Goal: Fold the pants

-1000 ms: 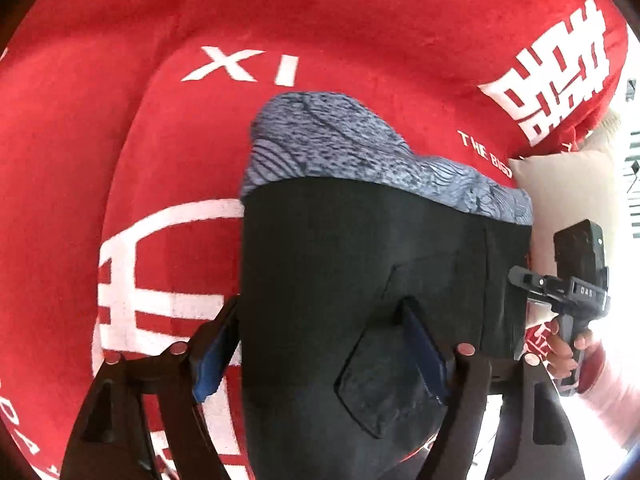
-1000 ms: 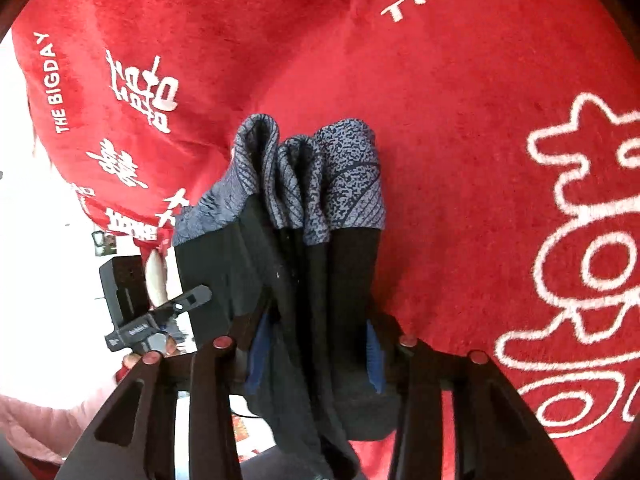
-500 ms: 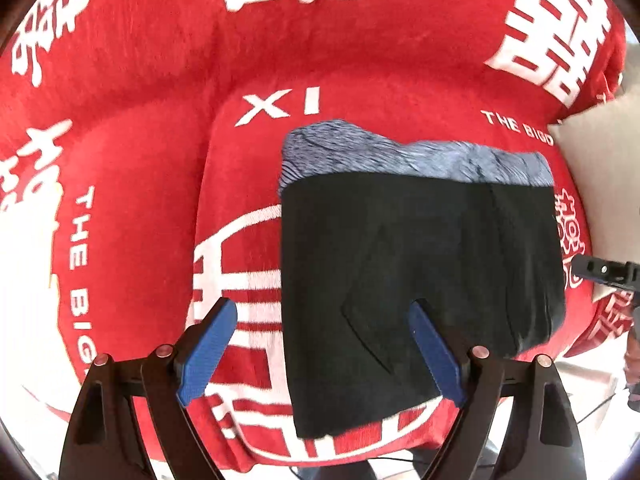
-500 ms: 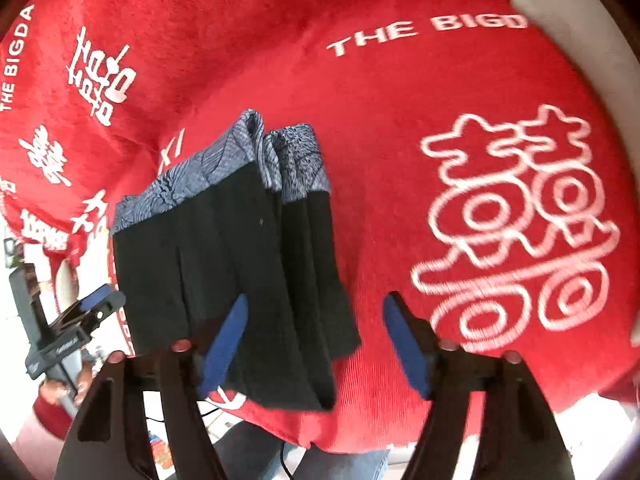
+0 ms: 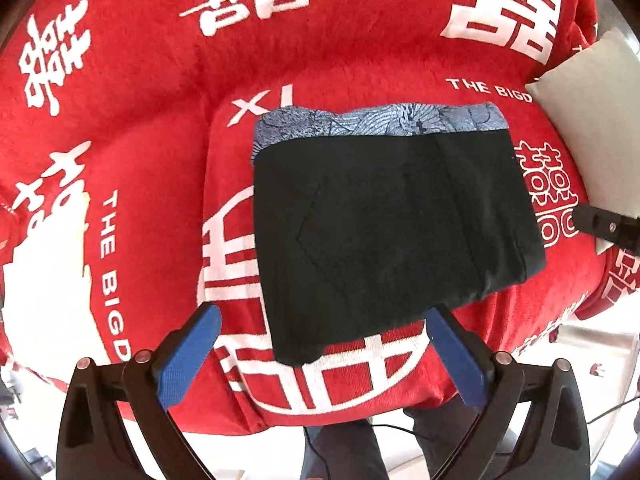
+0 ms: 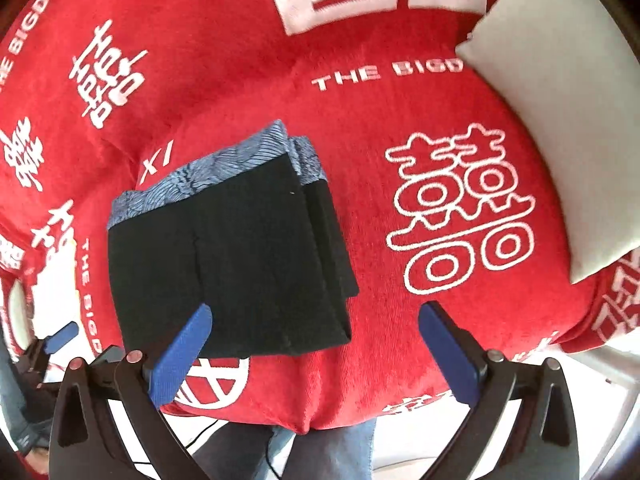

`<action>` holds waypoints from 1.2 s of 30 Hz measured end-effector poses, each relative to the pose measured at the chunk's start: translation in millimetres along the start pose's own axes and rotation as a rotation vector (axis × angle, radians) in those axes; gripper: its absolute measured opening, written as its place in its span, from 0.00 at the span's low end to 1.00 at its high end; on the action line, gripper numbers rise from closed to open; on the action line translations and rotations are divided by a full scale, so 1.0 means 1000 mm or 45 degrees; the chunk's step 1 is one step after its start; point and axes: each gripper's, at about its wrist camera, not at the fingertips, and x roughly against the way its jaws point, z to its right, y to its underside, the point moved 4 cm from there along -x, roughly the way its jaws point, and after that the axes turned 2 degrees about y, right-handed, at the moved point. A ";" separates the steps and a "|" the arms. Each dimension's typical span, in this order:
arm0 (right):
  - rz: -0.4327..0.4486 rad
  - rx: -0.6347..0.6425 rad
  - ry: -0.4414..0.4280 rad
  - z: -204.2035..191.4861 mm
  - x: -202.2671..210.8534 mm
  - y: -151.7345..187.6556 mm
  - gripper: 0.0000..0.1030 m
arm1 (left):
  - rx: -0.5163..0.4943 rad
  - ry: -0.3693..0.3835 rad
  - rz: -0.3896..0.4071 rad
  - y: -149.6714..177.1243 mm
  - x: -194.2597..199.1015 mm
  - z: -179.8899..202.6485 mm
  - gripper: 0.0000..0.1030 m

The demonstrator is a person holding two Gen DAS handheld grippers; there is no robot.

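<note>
A: Left wrist view first: how do the left tongs (image 5: 320, 354) stand?

B: Their jaws are opening, blue pads (image 5: 188, 360) spread wide, with nothing clamped. Only the near edge of the folded pants (image 5: 392, 224) lies in the gap between the tips, and neither pad touches the cloth.

A: And the right tongs (image 6: 316, 354)?

B: Also opening, pads far apart and empty. In the right wrist view the pants (image 6: 228, 264) lie beyond the left-hand pad (image 6: 180, 360), whose tip overlaps their near edge in the picture; I cannot tell that it touches.

A: Where are the pants, then?

B: Lying flat as a black folded stack on the red blanket (image 5: 132, 128) with white lettering. A blue-grey patterned waistband (image 5: 376, 122) runs along the far edge of the pants, and stacked layers show at their right-hand side in the right wrist view.

A: Anything else around the pants?

B: A pale cushion (image 6: 560, 128) sits well to the right of the pants, at the blanket's edge. Below the pants' near edge, past the blanket, a person's legs in jeans (image 6: 332, 456) show. To the lower left of the pants in the right wrist view, the other tongs' blue tip (image 6: 60, 336) peeks in.
</note>
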 end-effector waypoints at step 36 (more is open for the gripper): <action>0.028 0.249 0.102 -0.047 0.067 0.053 1.00 | 0.133 -0.162 0.073 0.040 0.072 0.021 1.00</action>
